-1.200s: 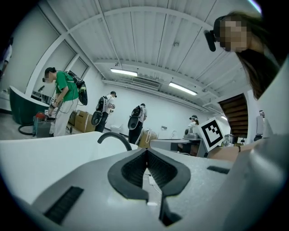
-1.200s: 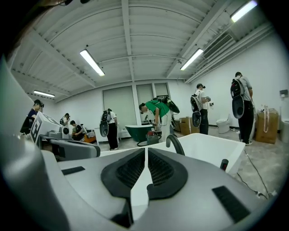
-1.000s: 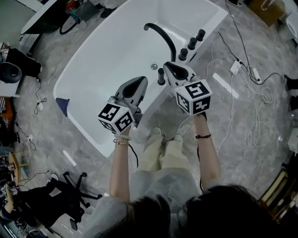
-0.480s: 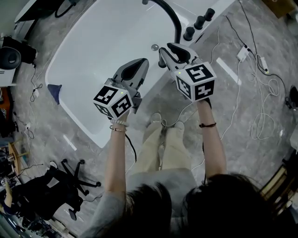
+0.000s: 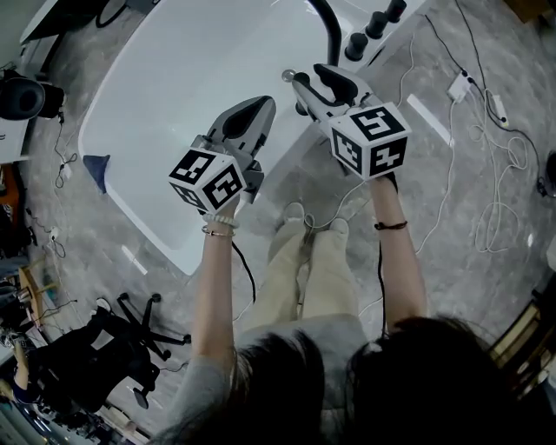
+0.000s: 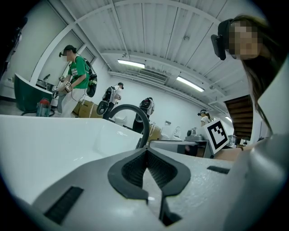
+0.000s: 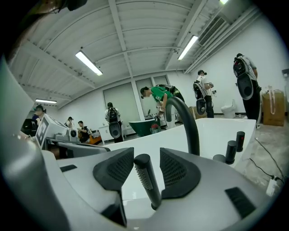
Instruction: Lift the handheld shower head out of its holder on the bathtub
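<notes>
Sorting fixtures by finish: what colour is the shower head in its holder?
The shower head is black, with a dotted spray strip; it shows best in the right gripper view.

Head view: overhead, steeply down onto the bathtub, well above.
Left gripper view: low, near the rim, facing over the tub.
Right gripper view: low, equally near, facing likewise.
Shared: black spout, in all three.

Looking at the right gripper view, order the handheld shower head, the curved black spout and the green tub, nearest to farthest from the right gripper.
1. Handheld shower head, upright inside the right gripper, whose jaws have just been opening.
2. Curved black spout, just behind, right of centre.
3. Green tub, far across the room.
</notes>
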A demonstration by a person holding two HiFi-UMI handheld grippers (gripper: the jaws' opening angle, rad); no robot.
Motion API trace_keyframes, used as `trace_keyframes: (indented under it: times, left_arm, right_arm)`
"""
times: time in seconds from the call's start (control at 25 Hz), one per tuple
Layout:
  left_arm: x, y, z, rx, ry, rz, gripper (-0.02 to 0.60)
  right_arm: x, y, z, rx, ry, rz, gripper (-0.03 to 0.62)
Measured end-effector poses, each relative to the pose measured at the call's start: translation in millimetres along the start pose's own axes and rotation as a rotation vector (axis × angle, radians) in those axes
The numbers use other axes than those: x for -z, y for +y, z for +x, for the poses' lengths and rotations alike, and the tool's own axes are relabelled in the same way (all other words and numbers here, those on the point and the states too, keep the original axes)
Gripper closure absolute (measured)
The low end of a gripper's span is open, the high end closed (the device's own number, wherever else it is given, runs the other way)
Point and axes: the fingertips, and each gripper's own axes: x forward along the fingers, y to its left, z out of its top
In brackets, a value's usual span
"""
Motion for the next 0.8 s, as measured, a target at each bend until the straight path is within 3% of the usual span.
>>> trace_keyframes:
  times: [0.4,0.8]
  left_arm:
    - [9,1,2,-0.006,-0.015,-0.013,0.575]
    - [22,6,8,-0.014,-0.026,-0.014,0.575]
  right_arm:
    - [3,5,-7,-0.050,-0.050,0.017,0.428]
    - [23,3,5,-0.076,-0.027,-0.005,0.424]
